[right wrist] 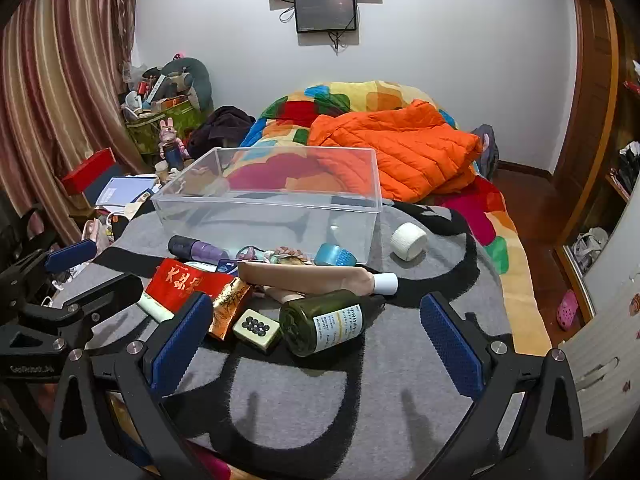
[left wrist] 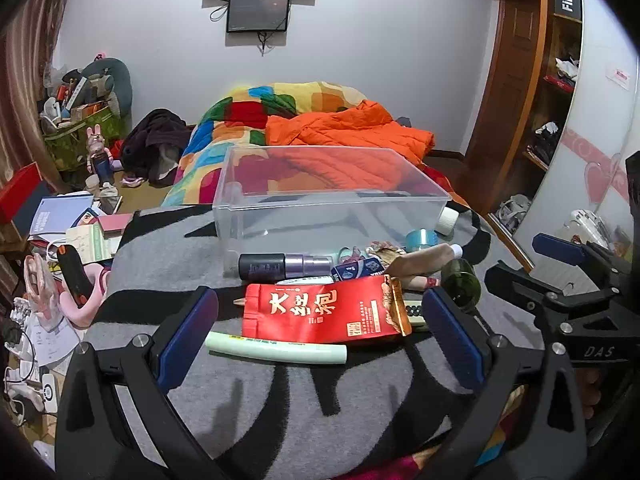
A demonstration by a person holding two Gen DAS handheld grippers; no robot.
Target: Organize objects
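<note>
On the grey and black blanket (right wrist: 320, 392) spread over the bed, a clear rectangular plastic bin (right wrist: 276, 200) stands empty at the far side, and a jumble of small things lies just in front of it. The left claw (left wrist: 320, 332) hangs released, fingers spread wide, holding nothing, with a red foil tea packet (left wrist: 324, 312) and a pale green tube (left wrist: 276, 350) lying between its blue pads (left wrist: 188, 332). The right claw (right wrist: 316, 344) is likewise spread and holds nothing; a dark green glass bottle (right wrist: 324, 326) on its side and a cream mahjong tile (right wrist: 256, 328) lie between its fingers. A beige tube with a white cap (right wrist: 320, 278) rests behind the bottle, a purple cylinder (right wrist: 196, 249) sits against the bin's front wall, and a white tape roll (right wrist: 409, 241) stands apart to the right.
</note>
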